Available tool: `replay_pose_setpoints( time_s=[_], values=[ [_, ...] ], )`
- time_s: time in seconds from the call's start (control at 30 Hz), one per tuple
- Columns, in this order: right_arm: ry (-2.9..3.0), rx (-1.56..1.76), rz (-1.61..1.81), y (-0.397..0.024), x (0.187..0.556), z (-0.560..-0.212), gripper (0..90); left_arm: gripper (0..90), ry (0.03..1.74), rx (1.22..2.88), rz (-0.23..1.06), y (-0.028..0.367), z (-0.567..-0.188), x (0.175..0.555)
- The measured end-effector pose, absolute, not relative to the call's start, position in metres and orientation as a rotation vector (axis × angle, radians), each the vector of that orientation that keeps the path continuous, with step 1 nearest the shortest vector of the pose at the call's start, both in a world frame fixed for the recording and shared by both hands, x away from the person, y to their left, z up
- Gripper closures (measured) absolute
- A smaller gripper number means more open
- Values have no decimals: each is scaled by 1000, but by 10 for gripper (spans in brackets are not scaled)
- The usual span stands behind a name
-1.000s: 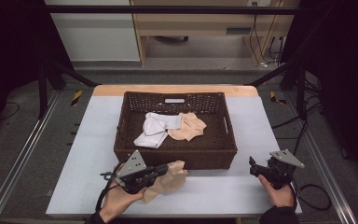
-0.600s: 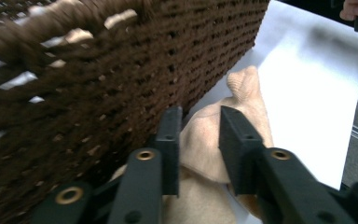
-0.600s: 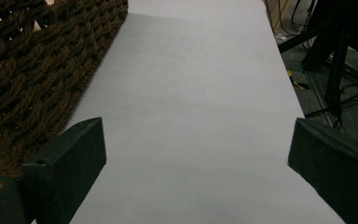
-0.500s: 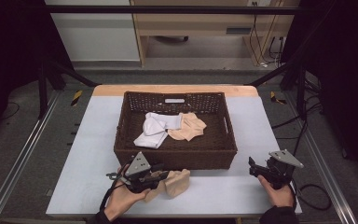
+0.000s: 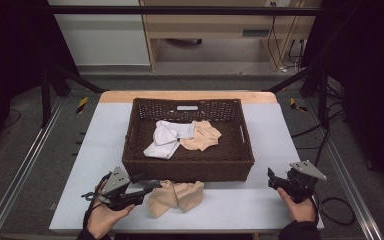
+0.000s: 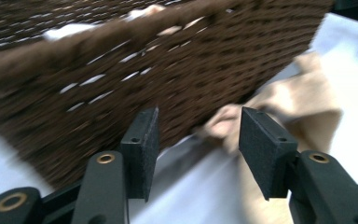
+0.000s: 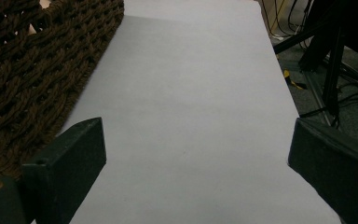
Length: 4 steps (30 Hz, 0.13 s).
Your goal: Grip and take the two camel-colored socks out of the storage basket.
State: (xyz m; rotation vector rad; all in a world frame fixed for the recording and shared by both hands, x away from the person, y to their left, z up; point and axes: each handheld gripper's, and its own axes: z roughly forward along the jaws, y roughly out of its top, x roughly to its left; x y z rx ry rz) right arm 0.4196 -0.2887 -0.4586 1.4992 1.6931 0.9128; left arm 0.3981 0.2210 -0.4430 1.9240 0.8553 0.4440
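A beige cloth point(image 5: 177, 196) lies crumpled on the white table top point(image 5: 105, 135), just in front of the brown wicker basket point(image 5: 190, 169). My left gripper point(image 5: 151, 185) is at the cloth's left edge, pointing right. In the left gripper view that gripper point(image 6: 198, 135) is open with nothing between its pads; the beige cloth point(image 6: 303, 100) lies just beyond them, against the basket wall point(image 6: 121, 70). Inside the basket lie a white cloth point(image 5: 166, 139) and another beige cloth point(image 5: 201, 135). My right gripper point(image 5: 272, 176) rests at the table's front right, and it point(image 7: 196, 154) is wide open over the bare table.
The basket fills the middle of the table, with a white label point(image 5: 187, 107) on its far wall. The table's right edge point(image 7: 279, 88) drops to a floor with cables and black stand legs point(image 7: 331, 60). A wooden strip point(image 5: 190, 95) runs along the table's far edge.
My left gripper has drawn back to the left and let go of the beige cloth, which now lies on the table. The right gripper has stayed put.
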Motion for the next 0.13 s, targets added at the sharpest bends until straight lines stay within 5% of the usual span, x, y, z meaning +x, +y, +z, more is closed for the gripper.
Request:
replay_pose_setpoints(
  time_s=[0.13],
  values=[
    [1693,1501,912,-289,420,-459,42,433,918,1908,481,238,-447,398]
  ],
)
